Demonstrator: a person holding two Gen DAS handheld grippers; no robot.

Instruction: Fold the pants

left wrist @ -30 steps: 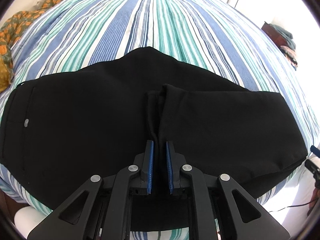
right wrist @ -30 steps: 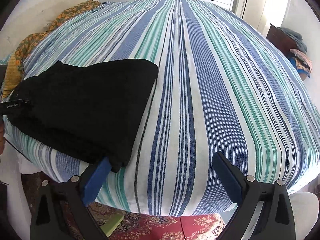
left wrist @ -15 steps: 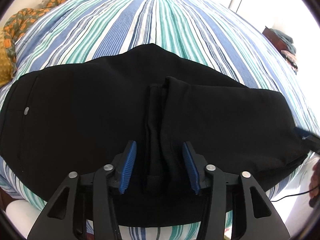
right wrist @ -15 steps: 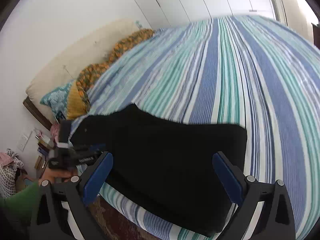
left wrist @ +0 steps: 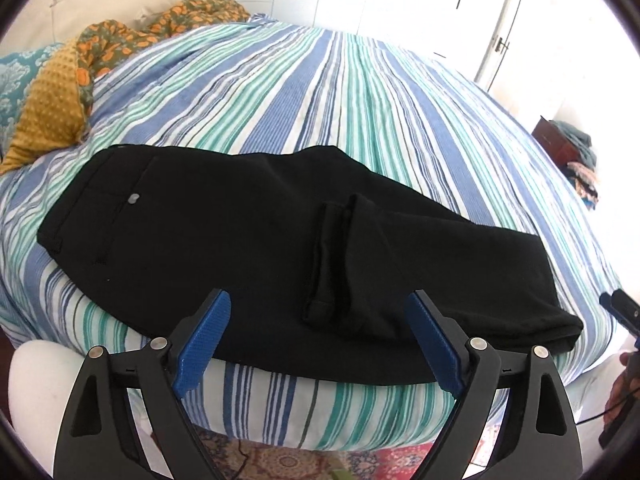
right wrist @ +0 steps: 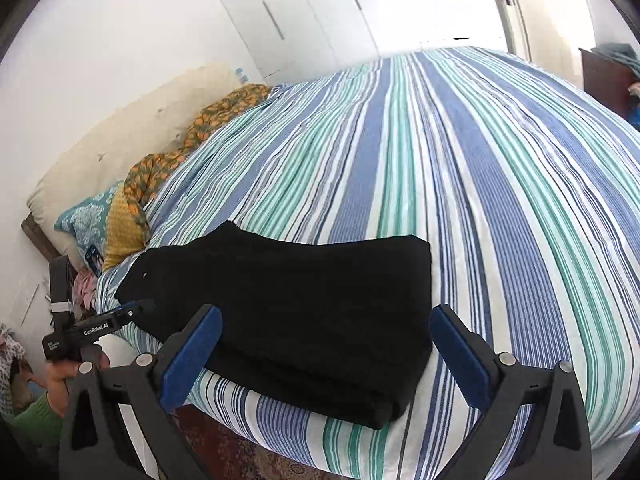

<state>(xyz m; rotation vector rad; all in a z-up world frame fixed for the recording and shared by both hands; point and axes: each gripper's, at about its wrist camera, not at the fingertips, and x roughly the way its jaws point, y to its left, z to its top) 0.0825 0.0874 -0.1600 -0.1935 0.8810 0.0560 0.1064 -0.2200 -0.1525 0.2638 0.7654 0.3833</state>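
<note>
Black pants lie folded across the near edge of the striped bed, waistband and grey button at the left, leg hems laid back over the middle. My left gripper is open and empty, just off the pants' near edge. In the right wrist view the pants lie on the bed corner. My right gripper is open and empty, above their near edge. The left gripper shows at the far left there.
Yellow, orange and teal pillows and cloth lie at the head of the bed on the left. A dark cabinet with piled clothes stands at the right. A patterned rug lies below the bed edge. White closet doors stand behind.
My left gripper let go of the leg hems, opened wide and drew back off the pants. My right gripper swung left, toward the folded end of the pants.
</note>
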